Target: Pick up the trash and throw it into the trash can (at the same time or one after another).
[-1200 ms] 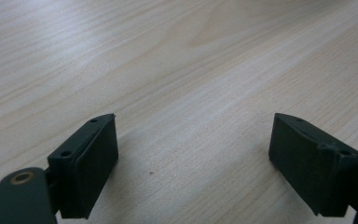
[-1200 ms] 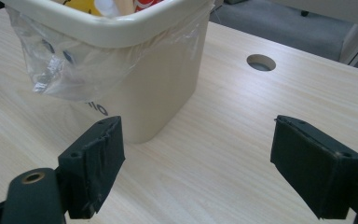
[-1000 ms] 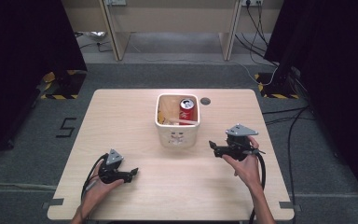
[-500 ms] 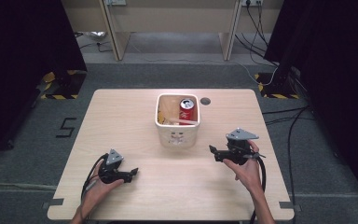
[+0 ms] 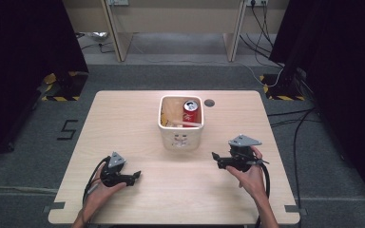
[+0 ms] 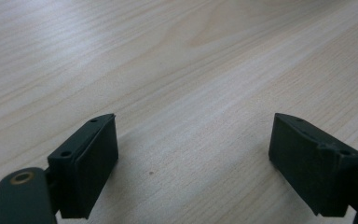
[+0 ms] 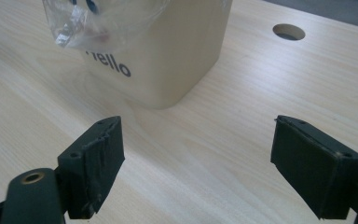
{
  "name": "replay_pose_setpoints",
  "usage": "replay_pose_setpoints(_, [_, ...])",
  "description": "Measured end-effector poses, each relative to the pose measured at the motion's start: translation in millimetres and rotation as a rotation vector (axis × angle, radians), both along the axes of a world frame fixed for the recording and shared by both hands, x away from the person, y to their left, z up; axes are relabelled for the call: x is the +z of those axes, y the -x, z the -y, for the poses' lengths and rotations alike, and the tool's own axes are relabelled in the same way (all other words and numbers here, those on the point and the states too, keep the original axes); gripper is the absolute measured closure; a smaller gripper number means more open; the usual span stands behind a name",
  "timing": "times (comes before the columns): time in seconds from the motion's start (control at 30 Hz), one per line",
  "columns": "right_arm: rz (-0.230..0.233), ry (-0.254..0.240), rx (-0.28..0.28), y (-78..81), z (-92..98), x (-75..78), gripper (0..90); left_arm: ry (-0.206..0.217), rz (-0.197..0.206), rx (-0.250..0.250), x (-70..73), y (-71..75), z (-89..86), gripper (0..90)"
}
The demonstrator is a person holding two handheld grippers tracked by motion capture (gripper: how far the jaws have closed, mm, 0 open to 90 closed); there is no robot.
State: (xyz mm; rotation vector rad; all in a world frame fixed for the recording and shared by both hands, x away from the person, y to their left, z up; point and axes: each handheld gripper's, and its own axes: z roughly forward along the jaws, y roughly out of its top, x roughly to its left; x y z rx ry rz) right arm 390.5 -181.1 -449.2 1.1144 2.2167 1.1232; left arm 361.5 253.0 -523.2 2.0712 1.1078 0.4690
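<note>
R gripper [image 5: 217, 158] jaws spread, empty, near bin [image 5: 181, 137] | L gripper [image 5: 134, 176] spread, low on tabletop [image 5: 123, 123] | can [image 5: 190, 110] upright in bin, far-R corner | tip: come from above, square to can.

The high view looks down from above; both gripper views skim close over the same pale wooden table [image 5: 138, 123].

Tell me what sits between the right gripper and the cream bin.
Nothing: in the high view, bare tabletop separates the right gripper from the cream bin. The right gripper view shows the same bare wood.
</note>
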Motion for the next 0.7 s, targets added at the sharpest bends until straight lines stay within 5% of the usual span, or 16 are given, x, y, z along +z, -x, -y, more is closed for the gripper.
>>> replay_pose_setpoints(0.7, [-0.036, 0.031, 0.012, 8.4, -2.0, -17.3, 17.2, 0.001, 0.001, 0.0, -0.1, 0.0, 0.0, 14.8])
